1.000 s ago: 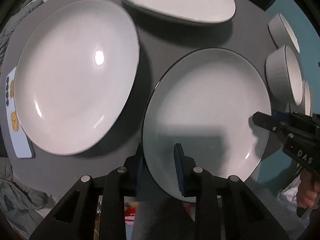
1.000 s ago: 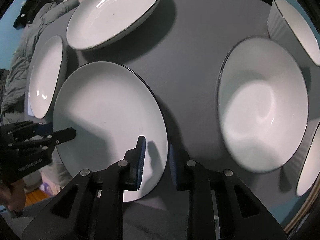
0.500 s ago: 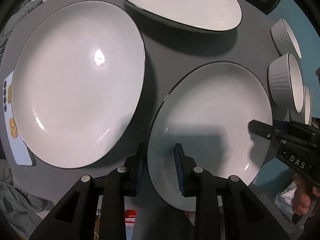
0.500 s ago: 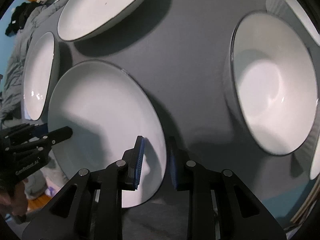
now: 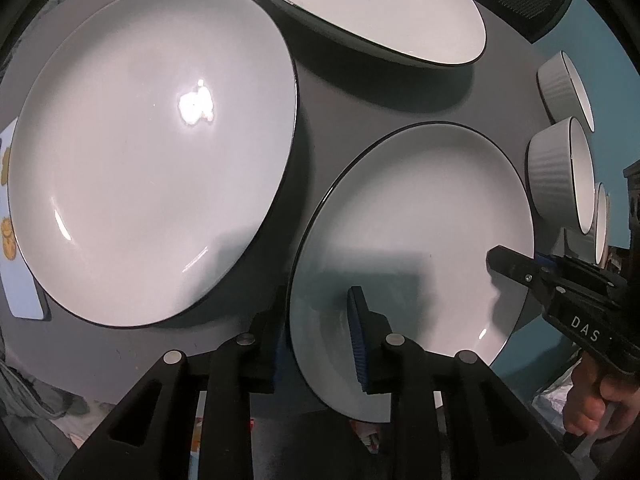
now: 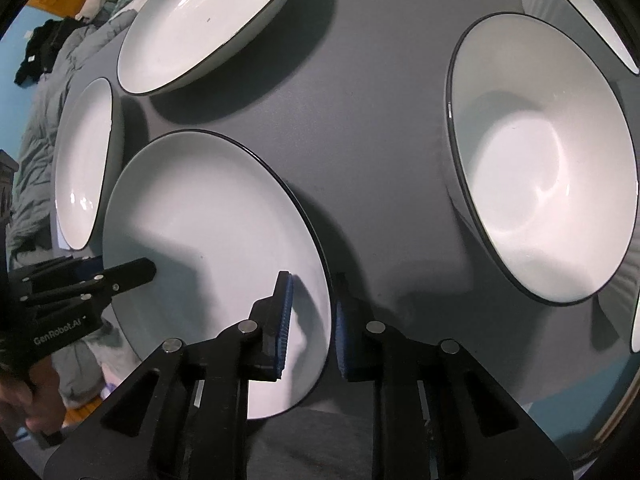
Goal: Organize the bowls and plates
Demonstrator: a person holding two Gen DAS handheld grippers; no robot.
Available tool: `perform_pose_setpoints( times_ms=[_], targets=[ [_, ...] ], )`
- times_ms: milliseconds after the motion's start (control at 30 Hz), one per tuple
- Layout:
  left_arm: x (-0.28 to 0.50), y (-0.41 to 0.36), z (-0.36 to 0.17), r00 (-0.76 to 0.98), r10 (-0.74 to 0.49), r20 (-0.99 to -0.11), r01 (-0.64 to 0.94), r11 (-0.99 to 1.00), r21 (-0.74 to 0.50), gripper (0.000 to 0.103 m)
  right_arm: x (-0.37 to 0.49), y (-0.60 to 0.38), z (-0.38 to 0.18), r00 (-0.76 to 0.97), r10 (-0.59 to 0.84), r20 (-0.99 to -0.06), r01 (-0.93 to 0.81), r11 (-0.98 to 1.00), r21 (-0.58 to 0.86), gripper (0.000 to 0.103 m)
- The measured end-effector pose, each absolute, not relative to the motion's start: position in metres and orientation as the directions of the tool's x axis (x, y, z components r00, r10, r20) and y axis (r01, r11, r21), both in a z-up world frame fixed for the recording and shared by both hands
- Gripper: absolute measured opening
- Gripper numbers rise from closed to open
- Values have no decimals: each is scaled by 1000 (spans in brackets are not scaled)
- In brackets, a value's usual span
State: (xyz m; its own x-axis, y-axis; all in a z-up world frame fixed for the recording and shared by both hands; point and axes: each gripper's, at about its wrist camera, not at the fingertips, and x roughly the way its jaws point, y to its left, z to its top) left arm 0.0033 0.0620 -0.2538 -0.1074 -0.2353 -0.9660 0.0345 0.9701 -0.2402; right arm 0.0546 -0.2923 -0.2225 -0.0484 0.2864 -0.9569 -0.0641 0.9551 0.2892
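Dark grey table (image 5: 352,100) is filling most of both views, with teal wall showing past its right edge and rumpled bedding (image 6: 52,92) lying beyond its far left side.

One white plate (image 5: 420,232) with a thin dark rim is sitting at the near edge of the table, overhanging it toward the person. Both grippers are working on this plate from opposite sides.

Left gripper (image 5: 320,332) is straddling the plate's left rim, one blue pad above the white face and the other hidden beneath the rim. It is pinching the plate.

Right gripper (image 6: 310,320) is straddling the right rim, one pad over the white face and one outside the rim. Its jaws are closing with the rim between them; small gaps are showing at both pads, so firm contact cannot be confirmed. A hand (image 5: 596,400) is holding its handle.

A larger plate (image 5: 152,152) is lying just left of the held plate, rims near but apart. A deep dish (image 5: 372,4) is resting at the far side.

A wide bowl (image 6: 548,160) is sitting right of the held plate, well apart. Further ribbed bowls (image 5: 560,176) are standing along the right edge.

A pale card (image 5: 16,280) is lying partly under the larger plate.
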Motion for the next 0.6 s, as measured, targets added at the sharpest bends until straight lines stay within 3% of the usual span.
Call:
perform_pose_setpoints(
  times_ms=[600],
  targets=[
    [-12, 31, -274, -98, -210, -973, 17, 977, -212, 26, 28, -286, -224, -37, 299, -954, -22, 954, 300, 17]
  ],
)
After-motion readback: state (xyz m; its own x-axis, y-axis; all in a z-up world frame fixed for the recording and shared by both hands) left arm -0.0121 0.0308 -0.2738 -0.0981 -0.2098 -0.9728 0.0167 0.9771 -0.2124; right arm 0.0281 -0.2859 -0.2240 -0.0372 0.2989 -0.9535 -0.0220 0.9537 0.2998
